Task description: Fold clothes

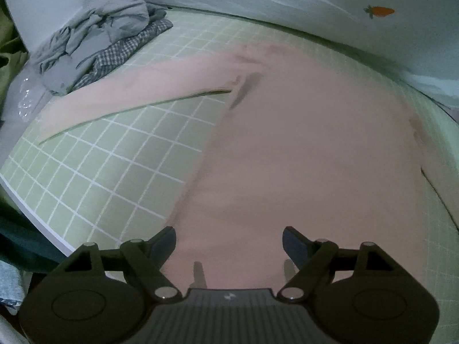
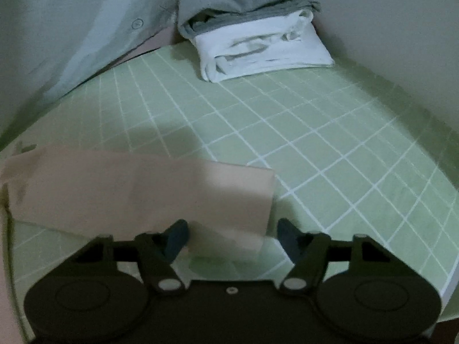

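A pale pink long-sleeved top (image 1: 287,143) lies flat on the green grid mat (image 1: 100,177), one sleeve (image 1: 129,94) stretched toward the left. My left gripper (image 1: 229,243) hovers above its lower body, jaws wide apart with nothing between them. In the right wrist view the other pink sleeve (image 2: 143,189) lies across the mat (image 2: 315,149), its cuff end near the blue fingertips (image 2: 287,236). My right gripper (image 2: 231,236) stands open over that cuff, and the pads do not press on it.
A heap of unfolded grey and checked clothes (image 1: 97,43) sits at the mat's far left corner. A folded stack of white and grey garments (image 2: 258,40) rests at the far edge. A pale sheet with a carrot print (image 1: 378,11) runs along the back. The mat's white edge (image 1: 31,209) is close at left.
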### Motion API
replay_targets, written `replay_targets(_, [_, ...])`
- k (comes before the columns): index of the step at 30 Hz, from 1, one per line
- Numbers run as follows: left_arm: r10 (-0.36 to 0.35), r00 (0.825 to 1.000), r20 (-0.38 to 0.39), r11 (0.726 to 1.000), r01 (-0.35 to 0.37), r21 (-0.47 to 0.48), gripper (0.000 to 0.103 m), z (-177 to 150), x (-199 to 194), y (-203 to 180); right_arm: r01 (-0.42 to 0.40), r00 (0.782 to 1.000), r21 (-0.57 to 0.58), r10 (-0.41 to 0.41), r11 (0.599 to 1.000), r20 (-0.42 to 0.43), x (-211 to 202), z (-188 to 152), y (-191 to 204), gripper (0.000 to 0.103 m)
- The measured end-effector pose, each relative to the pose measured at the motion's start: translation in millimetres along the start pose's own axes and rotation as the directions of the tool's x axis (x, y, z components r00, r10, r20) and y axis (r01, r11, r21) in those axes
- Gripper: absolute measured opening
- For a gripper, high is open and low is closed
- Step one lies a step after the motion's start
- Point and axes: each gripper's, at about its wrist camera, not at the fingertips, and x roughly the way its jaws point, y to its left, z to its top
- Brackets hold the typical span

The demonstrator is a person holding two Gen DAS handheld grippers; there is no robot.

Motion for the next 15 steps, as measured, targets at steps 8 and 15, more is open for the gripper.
replay_targets(8, [-0.041,0.999,0.011,0.999,0.040,0.027,0.082,7.9,2.6,-21.9,-0.063,0.998,-0.081,0.064,0.995,0.010,-11.3,-12.0,5.4,0.008])
replay_targets(15, [-0.051,0.999,0.001,0.998,0.051,0.047,0.082,8.3,5.8,-26.3,-0.084,0.996,-0.050,0.082,0.995,-0.041,-56.0,-59.0,4.8,0.008])
